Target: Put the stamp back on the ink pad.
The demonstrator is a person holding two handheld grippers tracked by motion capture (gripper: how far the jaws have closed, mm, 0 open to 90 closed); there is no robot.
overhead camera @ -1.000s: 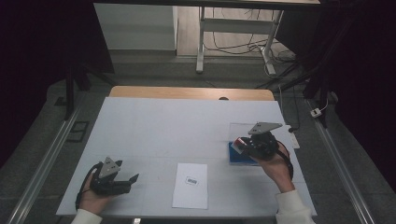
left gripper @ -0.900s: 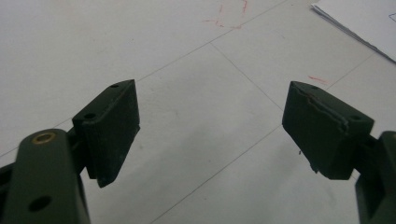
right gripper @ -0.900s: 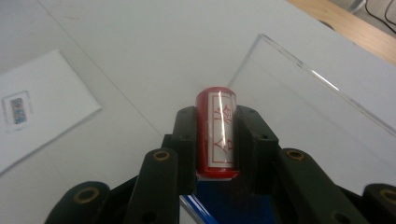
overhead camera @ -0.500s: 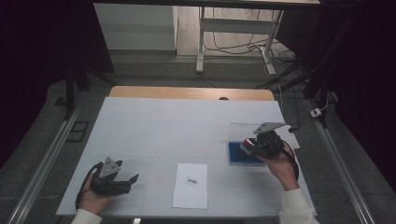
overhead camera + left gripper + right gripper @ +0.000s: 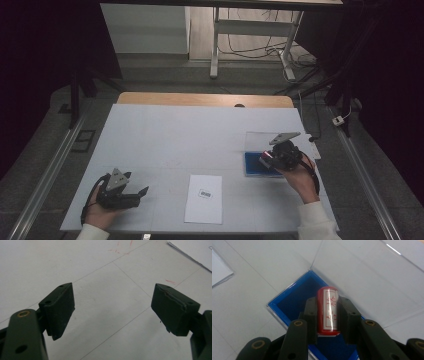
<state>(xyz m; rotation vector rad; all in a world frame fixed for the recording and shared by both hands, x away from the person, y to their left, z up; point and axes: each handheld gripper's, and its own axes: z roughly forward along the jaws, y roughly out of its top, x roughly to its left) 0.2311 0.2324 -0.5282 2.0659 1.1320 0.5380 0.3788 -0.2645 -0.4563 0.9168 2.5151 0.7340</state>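
A red cylindrical stamp [image 5: 327, 311] with a white label of red characters sits clamped between the black jaws of my right gripper [image 5: 327, 302]. It hangs over a blue ink pad [image 5: 298, 296] in a clear-rimmed case. From above, the right gripper [image 5: 266, 159] is at the table's right side over the blue ink pad [image 5: 255, 165]. My left gripper [image 5: 142, 191] rests near the front left of the table, held in a hand. Its own view shows the left gripper [image 5: 113, 300] standing open over bare table, nothing between the pads.
A white sheet of paper [image 5: 204, 198] with a small printed mark lies at the front middle of the white table [image 5: 190, 135]. A clear lid [image 5: 260, 141] lies just behind the ink pad. A corner of the paper [image 5: 192, 250] appears in the left gripper view.
My right gripper has moved the stamp slightly down and toward the right, over the ink pad. The left hand has stayed where it was.
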